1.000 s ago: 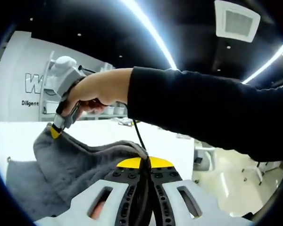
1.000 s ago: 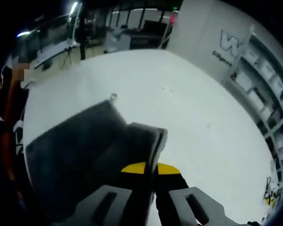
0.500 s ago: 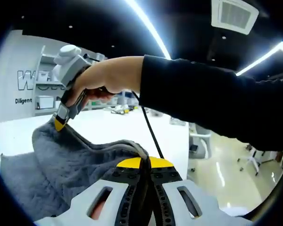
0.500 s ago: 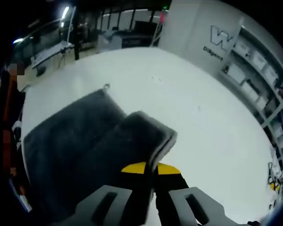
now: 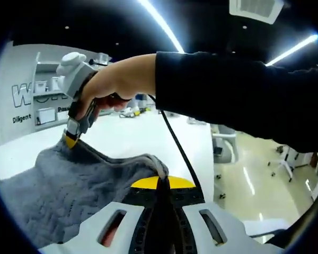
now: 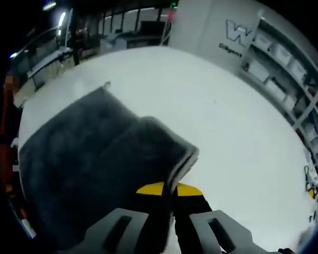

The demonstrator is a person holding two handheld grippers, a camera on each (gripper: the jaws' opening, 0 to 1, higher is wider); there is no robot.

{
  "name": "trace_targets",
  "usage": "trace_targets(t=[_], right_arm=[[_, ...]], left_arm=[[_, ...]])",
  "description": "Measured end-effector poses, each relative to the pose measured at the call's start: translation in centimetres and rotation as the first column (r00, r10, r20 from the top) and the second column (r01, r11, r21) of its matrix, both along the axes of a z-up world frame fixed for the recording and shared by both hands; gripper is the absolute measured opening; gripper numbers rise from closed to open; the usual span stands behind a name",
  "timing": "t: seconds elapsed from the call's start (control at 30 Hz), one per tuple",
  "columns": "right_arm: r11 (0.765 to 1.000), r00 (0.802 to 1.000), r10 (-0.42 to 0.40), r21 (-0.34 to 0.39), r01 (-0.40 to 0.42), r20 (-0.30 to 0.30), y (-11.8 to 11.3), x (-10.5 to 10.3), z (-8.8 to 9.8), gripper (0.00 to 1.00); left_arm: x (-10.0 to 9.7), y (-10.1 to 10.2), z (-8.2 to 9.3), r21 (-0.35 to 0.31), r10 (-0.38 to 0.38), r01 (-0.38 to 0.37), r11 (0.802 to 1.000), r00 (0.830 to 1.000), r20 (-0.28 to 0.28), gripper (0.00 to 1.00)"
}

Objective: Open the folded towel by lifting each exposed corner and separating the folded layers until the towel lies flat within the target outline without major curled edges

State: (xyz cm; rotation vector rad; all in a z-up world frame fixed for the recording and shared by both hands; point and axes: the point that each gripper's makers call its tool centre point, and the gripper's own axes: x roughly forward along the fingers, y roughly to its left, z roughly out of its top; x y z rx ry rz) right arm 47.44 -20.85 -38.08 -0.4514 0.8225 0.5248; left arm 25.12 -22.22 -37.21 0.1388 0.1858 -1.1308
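Note:
A grey towel (image 5: 74, 182) hangs lifted between both grippers above the white table (image 5: 127, 138). My left gripper (image 5: 162, 182) is shut on one towel edge, its yellow-tipped jaws pressed together. In the left gripper view a person's hand in a black sleeve (image 5: 228, 100) holds the right gripper (image 5: 70, 139), shut on the far towel corner. In the right gripper view the towel (image 6: 90, 159) drapes down to the table (image 6: 217, 116), its upper layer folded over, and my right gripper (image 6: 173, 189) pinches that folded edge.
A small metal ring (image 6: 107, 84) lies at the towel's far corner on the table. Shelves with bins (image 6: 286, 74) and a white wall with lettering stand beyond the table. Open floor (image 5: 254, 185) lies past the table's right edge.
Both views have shifted as the hands moved. The towel's lifted layer spreads wider across the table in the right gripper view. Both grippers keep their hold.

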Motion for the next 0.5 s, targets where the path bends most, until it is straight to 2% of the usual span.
trace_targets(t=[0.13,0.37,0.5], right_arm=[[1.000,1.000,-0.014,-0.001,0.014,-0.002,-0.8,-0.1,-0.3,0.00],[0.999,0.999,-0.039,-0.005,0.039,0.006,-2.4,0.0,-1.0,0.00],[0.999,0.999,-0.036,-0.011,0.036,0.016,-2.8,0.1,-1.4,0.00]], left_arm=[[-0.3,-0.3,-0.5,0.029,-0.010,0.009,1.000,1.000,0.013,0.03],[-1.2,-1.5,-1.4,0.130,-0.047,0.035,0.991,0.995,0.089,0.03],[-1.5,-1.8,-1.9,0.157,-0.062,0.048,0.986,0.994,0.090,0.03]])
